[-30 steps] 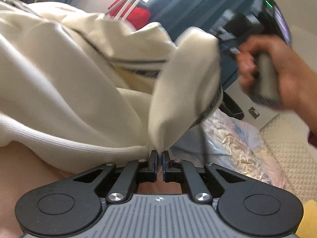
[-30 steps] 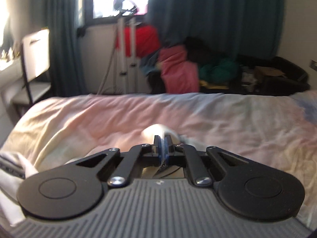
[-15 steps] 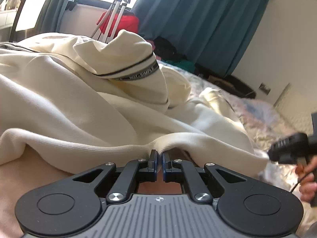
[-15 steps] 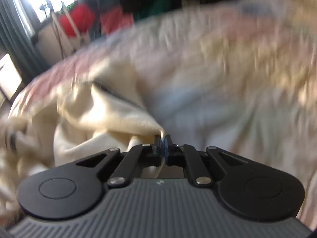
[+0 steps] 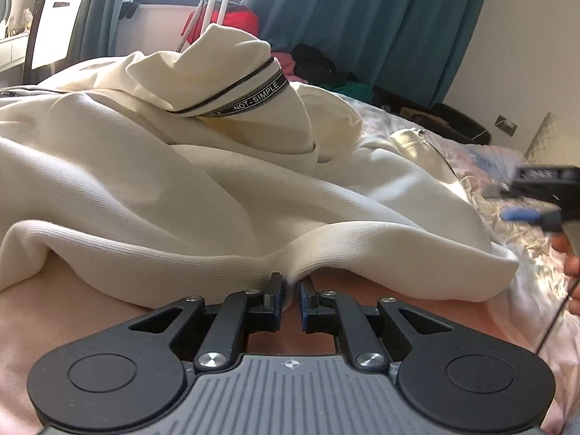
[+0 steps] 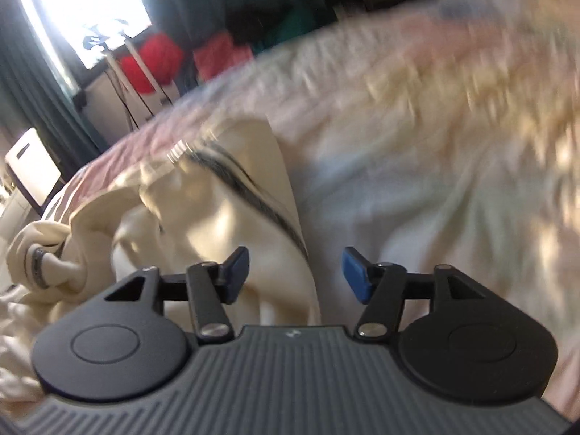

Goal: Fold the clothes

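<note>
A cream sweatshirt (image 5: 181, 181) lies crumpled on the bed, one sleeve with a black "NOT-SIMPLE" band (image 5: 253, 98) standing up on top. My left gripper (image 5: 290, 286) is at its ribbed hem (image 5: 362, 239); the jaws are opening, a narrow gap shows, and a pinch of hem still sits between them. In the right wrist view my right gripper (image 6: 295, 272) is opening wide above the sweatshirt's (image 6: 203, 224) striped edge (image 6: 253, 195), its blue pads (image 6: 357, 275) clear of the cloth. It also shows blurred at the right of the left wrist view, as the right gripper (image 5: 536, 195).
A pale patterned bed sheet (image 6: 435, 181) covers the bed (image 5: 525, 279). Beyond it are teal curtains (image 5: 362, 18), a heap of clothes and a red bag (image 5: 241, 21), a white stand (image 5: 214, 3) and a chair (image 5: 50, 29). A person's hand (image 5: 571, 264) is at the right edge.
My right gripper swung down to the bed with the sweatshirt's edge and let it go, its jaws now wide. My left gripper's jaws have parted slightly on the hem.
</note>
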Tool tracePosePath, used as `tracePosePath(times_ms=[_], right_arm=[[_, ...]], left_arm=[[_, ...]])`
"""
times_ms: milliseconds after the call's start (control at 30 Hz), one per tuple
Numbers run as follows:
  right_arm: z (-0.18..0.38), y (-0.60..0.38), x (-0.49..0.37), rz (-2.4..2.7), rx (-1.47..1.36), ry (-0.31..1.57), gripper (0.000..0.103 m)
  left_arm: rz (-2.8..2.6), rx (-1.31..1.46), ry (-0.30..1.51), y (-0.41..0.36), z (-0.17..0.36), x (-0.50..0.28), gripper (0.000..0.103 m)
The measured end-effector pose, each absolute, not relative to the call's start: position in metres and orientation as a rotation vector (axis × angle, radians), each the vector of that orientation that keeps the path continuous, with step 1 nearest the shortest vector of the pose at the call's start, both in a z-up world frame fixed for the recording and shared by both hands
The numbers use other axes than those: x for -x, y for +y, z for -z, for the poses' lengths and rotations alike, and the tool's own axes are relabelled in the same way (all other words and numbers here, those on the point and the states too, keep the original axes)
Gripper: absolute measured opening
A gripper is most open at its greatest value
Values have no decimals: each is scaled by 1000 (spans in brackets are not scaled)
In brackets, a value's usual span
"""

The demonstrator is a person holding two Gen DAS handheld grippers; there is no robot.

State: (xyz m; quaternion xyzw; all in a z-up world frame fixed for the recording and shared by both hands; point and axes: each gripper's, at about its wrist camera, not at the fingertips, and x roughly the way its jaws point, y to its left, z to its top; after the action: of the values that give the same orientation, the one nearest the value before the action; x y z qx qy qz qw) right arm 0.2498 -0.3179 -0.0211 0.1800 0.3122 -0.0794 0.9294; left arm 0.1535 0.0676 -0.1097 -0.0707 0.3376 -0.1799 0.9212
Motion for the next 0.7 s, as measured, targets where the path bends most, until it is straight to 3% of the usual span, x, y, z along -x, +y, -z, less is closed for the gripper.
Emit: tracePosePath(times_ms=[267, 367, 400, 433, 467, 533, 700], right_arm=[[48, -251, -308, -15, 149, 615, 58], [59, -263, -319, -10, 103, 638, 57], [58, -268, -320, 6, 76, 634, 48], [58, -274, -322, 21, 50, 630, 28], [57, -280, -324, 36, 23, 625, 18], [57, -291, -327, 67, -30, 617, 13], [34, -362, -304, 270, -332, 469, 10]], left_arm=[[385, 193, 684, 69, 114, -162, 15], [394, 204, 678, 69, 115, -167, 16], [395, 204, 676, 68, 115, -168, 16], [395, 204, 674, 68, 115, -168, 16], [396, 204, 672, 67, 116, -169, 16], [397, 204, 668, 66, 115, -170, 16], [407, 193, 643, 62, 109, -166, 16]])
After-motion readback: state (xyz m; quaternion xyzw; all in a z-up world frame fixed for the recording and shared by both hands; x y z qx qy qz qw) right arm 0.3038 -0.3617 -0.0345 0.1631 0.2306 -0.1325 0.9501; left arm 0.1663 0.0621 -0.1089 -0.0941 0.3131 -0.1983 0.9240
